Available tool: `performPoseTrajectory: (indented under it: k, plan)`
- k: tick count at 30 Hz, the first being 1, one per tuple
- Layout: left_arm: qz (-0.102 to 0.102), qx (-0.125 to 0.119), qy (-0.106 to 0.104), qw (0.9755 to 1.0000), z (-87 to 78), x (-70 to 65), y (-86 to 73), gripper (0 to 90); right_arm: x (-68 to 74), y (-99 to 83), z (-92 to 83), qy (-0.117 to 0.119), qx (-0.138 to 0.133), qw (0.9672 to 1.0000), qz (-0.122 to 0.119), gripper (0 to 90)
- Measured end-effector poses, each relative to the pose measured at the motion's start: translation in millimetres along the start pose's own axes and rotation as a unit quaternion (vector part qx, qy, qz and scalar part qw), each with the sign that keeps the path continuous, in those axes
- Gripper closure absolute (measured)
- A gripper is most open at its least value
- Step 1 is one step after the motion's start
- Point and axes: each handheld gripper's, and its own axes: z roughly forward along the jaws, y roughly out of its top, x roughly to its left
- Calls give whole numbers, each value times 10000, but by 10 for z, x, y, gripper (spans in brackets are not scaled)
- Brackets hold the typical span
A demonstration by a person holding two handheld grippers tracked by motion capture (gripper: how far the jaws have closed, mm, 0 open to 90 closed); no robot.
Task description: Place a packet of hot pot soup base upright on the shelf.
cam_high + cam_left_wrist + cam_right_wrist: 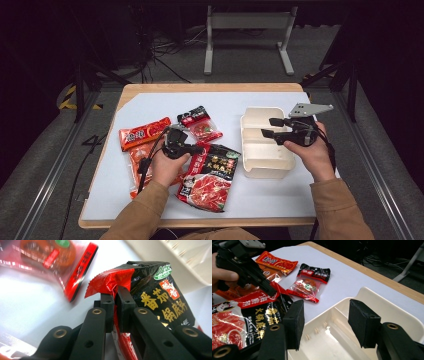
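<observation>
Black-and-red hotpot base packet (155,292) sits on the table just left of the cream tray (260,150); my left claw (115,293) is clamped on its top corner. Not lifted yet, tray's empty. Right claw (325,322) hangs open over the tray rim. Short hop right, other sachets (200,122) behind.

A wooden-edged worktop (150,89) under a white sheet carries a cream two-compartment plastic tray (264,142) at its right, and left of it four sauce packets: orange-red (144,133), clear-red (136,167), small black-topped (200,124) and large black-and-red (210,177).
</observation>
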Motion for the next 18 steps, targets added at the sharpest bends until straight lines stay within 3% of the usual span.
performPoseTrajectory:
  k: [4,7,18]
  plan:
    - [155,-136,66,9998,-100,-85,38,860,9,12,-20,-68,-72,9999,-16,471]
    - [92,-386,-106,9992,-196,-131,58,865,14,21,-39,-88,-126,9999,-11,472]
    - [589,-819,71,9949,-560,-373,137,866,42,47,-77,-118,-207,9997,-65,472]
